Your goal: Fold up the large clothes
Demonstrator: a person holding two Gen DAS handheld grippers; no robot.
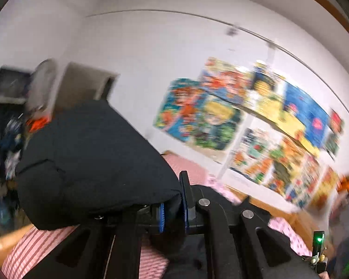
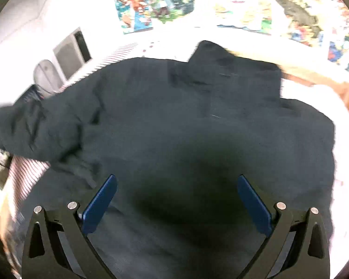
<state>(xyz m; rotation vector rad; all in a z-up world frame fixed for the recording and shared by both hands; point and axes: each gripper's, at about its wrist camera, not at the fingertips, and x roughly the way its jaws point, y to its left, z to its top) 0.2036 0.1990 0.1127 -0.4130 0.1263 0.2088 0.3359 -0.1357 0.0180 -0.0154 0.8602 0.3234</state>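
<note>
A large black padded jacket [image 2: 179,121] lies spread on a bed, its collar toward the far wall and one sleeve [image 2: 23,130] bunched at the left. My right gripper [image 2: 176,186] is open just above the jacket's near part, blue pads wide apart, holding nothing. In the left wrist view my left gripper [image 1: 173,207] is shut on a fold of the black jacket [image 1: 93,162], which is lifted and drapes over the left finger. The view is motion-blurred.
The bed has a pink-and-white striped sheet [image 1: 35,248] and a wooden frame [image 2: 314,74]. Colourful posters [image 1: 256,125] cover the white wall behind. A cluttered shelf [image 1: 4,127] and a grey chair [image 2: 44,74] stand at the left.
</note>
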